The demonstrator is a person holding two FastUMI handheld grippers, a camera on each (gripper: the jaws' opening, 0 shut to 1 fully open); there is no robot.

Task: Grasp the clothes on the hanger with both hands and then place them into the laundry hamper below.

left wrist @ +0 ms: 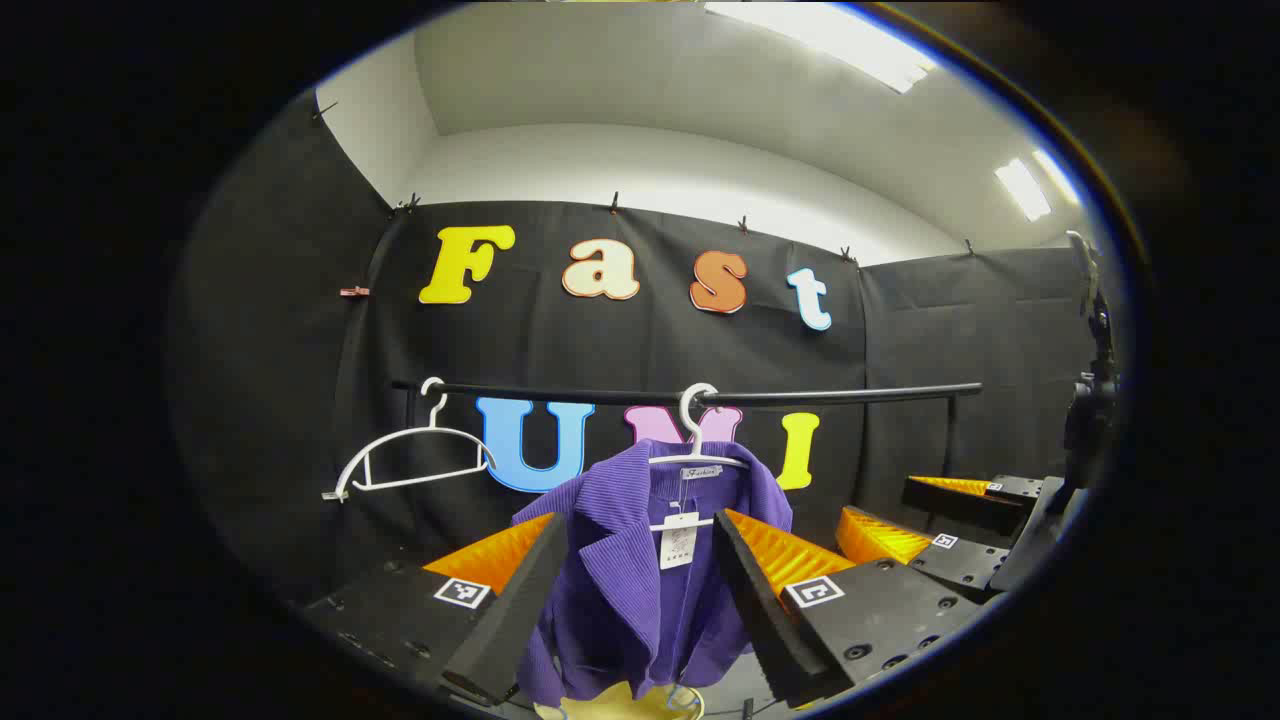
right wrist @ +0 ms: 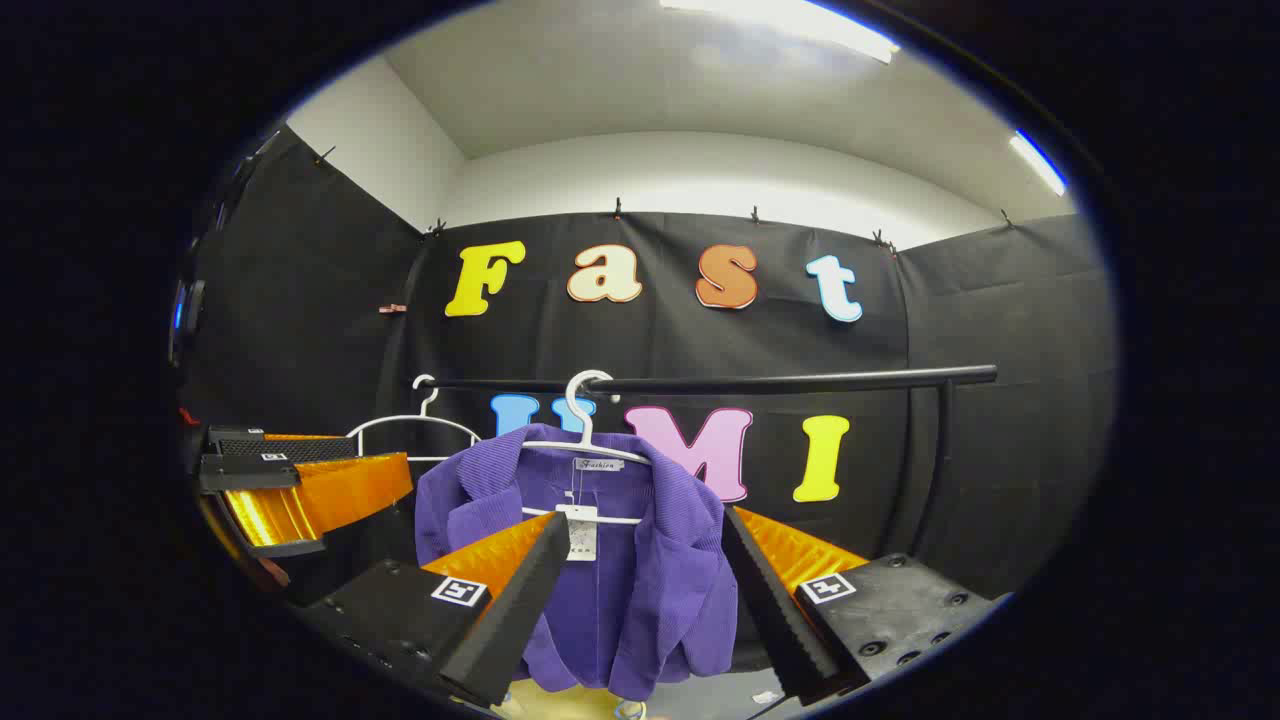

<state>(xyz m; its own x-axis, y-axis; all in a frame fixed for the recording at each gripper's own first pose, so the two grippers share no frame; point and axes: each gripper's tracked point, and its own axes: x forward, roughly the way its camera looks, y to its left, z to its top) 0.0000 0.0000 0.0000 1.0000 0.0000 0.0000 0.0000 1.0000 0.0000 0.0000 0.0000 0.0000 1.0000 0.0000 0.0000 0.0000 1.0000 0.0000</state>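
Black rail (left wrist: 700,396) carries purple jacket (left wrist: 630,570) on hanger (left wrist: 697,440), spare hanger (left wrist: 415,462) beside; both jaws spread, empty.

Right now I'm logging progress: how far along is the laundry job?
Nothing looks done yet: the purple jacket hangs on its white hanger from the black rail. In hand: both grippers face it, jaws open, not gripping. Left: grasp it, lift it off, lower it into the hamper.

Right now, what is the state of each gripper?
Left gripper: open, holding nothing, facing the purple jacket.
Right gripper: open, holding nothing.
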